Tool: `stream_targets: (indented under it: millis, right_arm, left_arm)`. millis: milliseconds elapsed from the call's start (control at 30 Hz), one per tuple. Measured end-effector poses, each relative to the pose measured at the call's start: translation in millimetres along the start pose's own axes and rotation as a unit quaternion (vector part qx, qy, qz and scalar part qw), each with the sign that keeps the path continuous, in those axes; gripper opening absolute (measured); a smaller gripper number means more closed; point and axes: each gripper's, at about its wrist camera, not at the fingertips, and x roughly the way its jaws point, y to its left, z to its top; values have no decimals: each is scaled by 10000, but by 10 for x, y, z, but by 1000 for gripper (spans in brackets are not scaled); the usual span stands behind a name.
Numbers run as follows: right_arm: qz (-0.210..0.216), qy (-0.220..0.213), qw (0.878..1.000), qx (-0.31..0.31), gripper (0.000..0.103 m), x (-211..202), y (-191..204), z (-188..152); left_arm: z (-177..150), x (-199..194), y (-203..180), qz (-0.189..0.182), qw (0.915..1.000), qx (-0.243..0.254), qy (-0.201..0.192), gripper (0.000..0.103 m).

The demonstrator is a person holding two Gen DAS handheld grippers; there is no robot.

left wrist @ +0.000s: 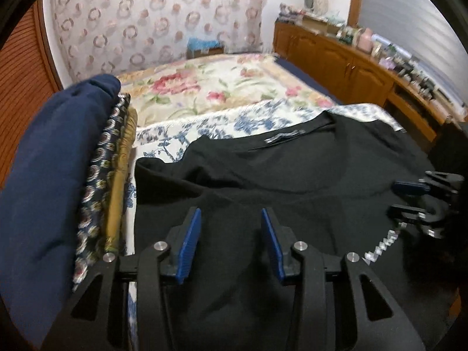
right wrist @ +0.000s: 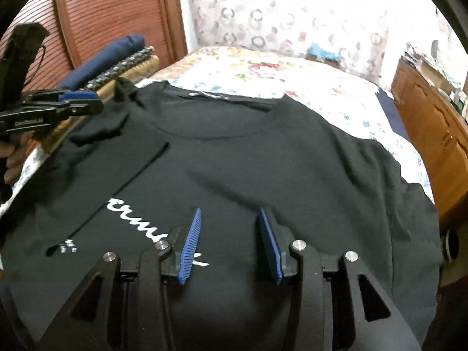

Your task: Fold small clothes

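A black T-shirt (right wrist: pixel 263 161) with white lettering lies face up on the bed, collar at the far end; it also shows in the left wrist view (left wrist: pixel 248 193). Its left sleeve side (right wrist: pixel 117 169) is folded inward over the chest. My right gripper (right wrist: pixel 229 219) is open and empty just above the shirt's front, near the lettering. My left gripper (left wrist: pixel 231 219) is open and empty above the shirt's left part. The left gripper shows in the right wrist view (right wrist: pixel 87 101) near the left shoulder. The right gripper shows at the right edge of the left wrist view (left wrist: pixel 409 199).
A stack of folded clothes (left wrist: pixel 58 181), navy on top, stands left of the shirt and shows in the right wrist view too (right wrist: pixel 117 58). The bed has a floral cover (left wrist: pixel 210 87). A wooden cabinet (left wrist: pixel 351 67) with several small items runs along the right.
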Motion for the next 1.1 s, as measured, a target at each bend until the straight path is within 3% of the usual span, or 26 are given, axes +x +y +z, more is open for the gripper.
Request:
stream_targets:
  millis: [333, 467, 533, 600, 867, 1100]
  right_arm:
    - [120, -12, 9999, -18, 43, 2, -8, -18]
    - [211, -26, 9998, 42, 43, -10, -39, -30]
    - [271, -34, 9996, 88, 43, -7, -61, -22]
    - [309, -38, 9994, 119, 43, -13, -69, -17]
    - [304, -34, 9995, 112, 44, -13, -66, -14]
    - [289, -32, 9995, 100, 44, -13, -65, -15]
  left_arm:
    - [47, 293, 140, 309, 9988, -254, 274, 40]
    - [25, 265, 155, 250, 9990, -277, 237, 7]
    - [28, 254, 173, 227, 9992, -268, 193, 3]
    - [43, 128, 204, 195, 9994, -289, 0, 2]
    - [315, -600, 615, 708, 9921, -485, -910, 2]
    - [341, -572, 917, 957, 9898, -537, -909, 2]
